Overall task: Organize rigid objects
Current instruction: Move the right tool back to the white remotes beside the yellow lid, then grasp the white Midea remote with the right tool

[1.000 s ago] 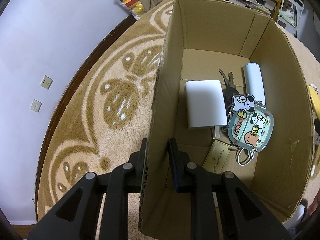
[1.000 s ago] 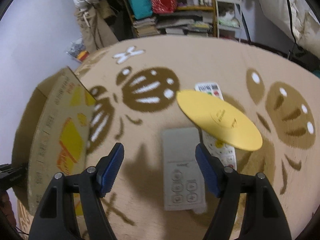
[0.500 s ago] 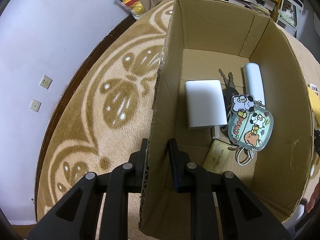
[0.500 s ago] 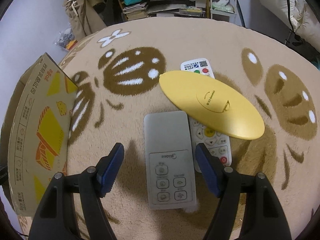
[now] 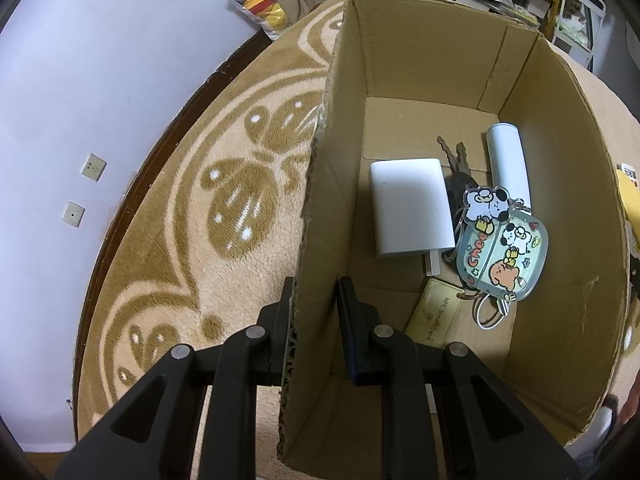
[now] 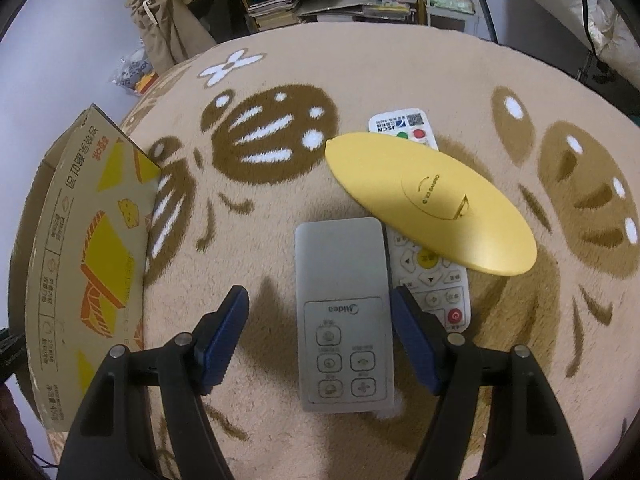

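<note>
Cardboard box: matt corrugated, raw torn edges. Rug: fuzzy pile cloth. Grey remote: matt plastic. Yellow disc: smooth satin plastic. Keychain charm: glossy clear acrylic. Keys: dull metal.

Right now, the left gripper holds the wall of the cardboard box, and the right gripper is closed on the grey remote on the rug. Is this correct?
Not fully. The right gripper is open: in the right wrist view its fingers stand on either side of the grey remote without touching it. The left gripper does hold the cardboard box wall.
</note>
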The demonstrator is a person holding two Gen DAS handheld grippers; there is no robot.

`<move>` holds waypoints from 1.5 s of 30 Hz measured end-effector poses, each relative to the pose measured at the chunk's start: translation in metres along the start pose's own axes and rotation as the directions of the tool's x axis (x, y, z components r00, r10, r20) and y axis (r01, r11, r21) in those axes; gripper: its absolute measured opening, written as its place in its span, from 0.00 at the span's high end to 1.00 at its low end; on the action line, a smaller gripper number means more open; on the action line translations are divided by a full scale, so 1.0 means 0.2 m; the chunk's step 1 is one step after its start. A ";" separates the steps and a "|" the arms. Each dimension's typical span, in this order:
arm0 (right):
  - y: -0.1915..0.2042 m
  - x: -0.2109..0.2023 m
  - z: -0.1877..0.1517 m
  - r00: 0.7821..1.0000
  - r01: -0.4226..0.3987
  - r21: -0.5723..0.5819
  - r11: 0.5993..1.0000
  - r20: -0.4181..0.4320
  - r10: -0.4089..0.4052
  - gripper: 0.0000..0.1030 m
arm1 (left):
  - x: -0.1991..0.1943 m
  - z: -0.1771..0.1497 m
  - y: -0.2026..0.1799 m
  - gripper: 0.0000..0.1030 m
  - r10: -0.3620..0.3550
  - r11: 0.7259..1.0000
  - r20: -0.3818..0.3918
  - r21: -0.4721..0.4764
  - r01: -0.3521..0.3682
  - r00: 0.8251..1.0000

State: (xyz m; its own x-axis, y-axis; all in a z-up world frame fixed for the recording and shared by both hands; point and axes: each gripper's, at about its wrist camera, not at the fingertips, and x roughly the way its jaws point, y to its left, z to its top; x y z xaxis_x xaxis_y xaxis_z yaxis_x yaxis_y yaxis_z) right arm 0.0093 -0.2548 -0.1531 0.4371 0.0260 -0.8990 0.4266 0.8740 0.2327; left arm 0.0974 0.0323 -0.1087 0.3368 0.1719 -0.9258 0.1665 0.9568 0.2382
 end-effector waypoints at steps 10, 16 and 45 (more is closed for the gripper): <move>-0.05 0.00 0.02 0.998 -0.061 0.075 0.995 -0.017 0.062 0.28 | -0.01 0.00 0.01 0.81 -0.012 1.000 -0.002 -0.007 0.012 1.000; -0.07 0.00 0.03 0.998 -0.049 0.084 0.995 -0.022 0.051 0.35 | -0.01 0.00 0.01 0.81 -0.011 1.000 -0.002 -0.007 0.011 1.000; 0.04 0.05 -0.02 0.997 0.076 -0.008 0.997 0.034 -0.076 0.50 | 0.00 0.00 0.03 0.82 -0.013 1.000 -0.005 -0.014 0.013 1.000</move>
State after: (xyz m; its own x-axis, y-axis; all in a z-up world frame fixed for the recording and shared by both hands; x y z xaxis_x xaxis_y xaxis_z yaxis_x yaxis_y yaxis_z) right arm 0.0147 -0.2451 -0.1615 0.4301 -0.0570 -0.9010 0.4525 0.8772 0.1604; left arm 0.0982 0.0370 -0.1066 0.3302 0.1603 -0.9302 0.1583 0.9621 0.2220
